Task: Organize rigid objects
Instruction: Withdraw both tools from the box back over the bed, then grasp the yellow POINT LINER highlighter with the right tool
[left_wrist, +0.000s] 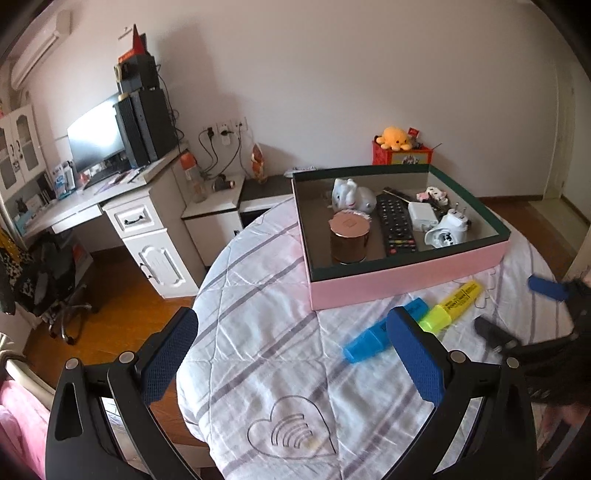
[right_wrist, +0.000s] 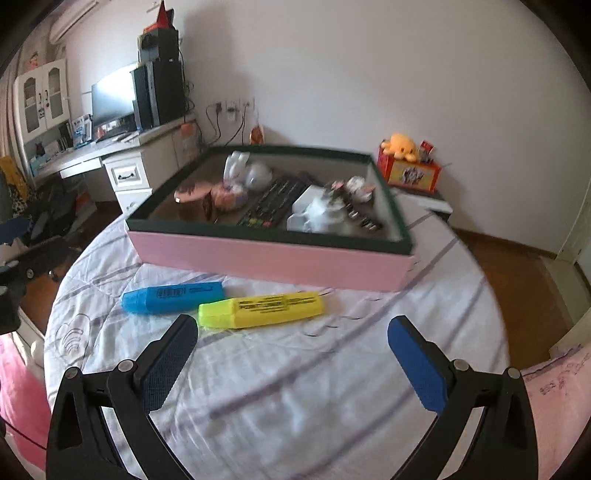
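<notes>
The right gripper (right_wrist: 291, 365) hangs low over the quilted round counter (right_wrist: 332, 369) with its blue-padded jaws spread wide and nothing between them. Just beyond its left finger lies the yellow highlighter (right_wrist: 260, 309), flat on the cloth, its long axis running crosswise to the gripper's line of sight, the translucent green-yellow cap toward the left, the printed barrel toward the right. Touching or nearly touching that cap, and a little farther off to the left, lies the blue highlighter (right_wrist: 173, 297), also flat and nearly parallel. Both lie just in front of the near wall of the pink box (right_wrist: 273, 260).

The left gripper (left_wrist: 291, 354) is also wide and empty; from its side the two markers lie ahead and to the right, past its right finger. The right gripper looks the nearer to the yellow one, and would likely need to shift left and turn its jaws across the barrel.

Inside the pink box sit a remote control (left_wrist: 395, 223), a copper tin (left_wrist: 349, 240), a white charger (left_wrist: 421, 213) and small figurines.
</notes>
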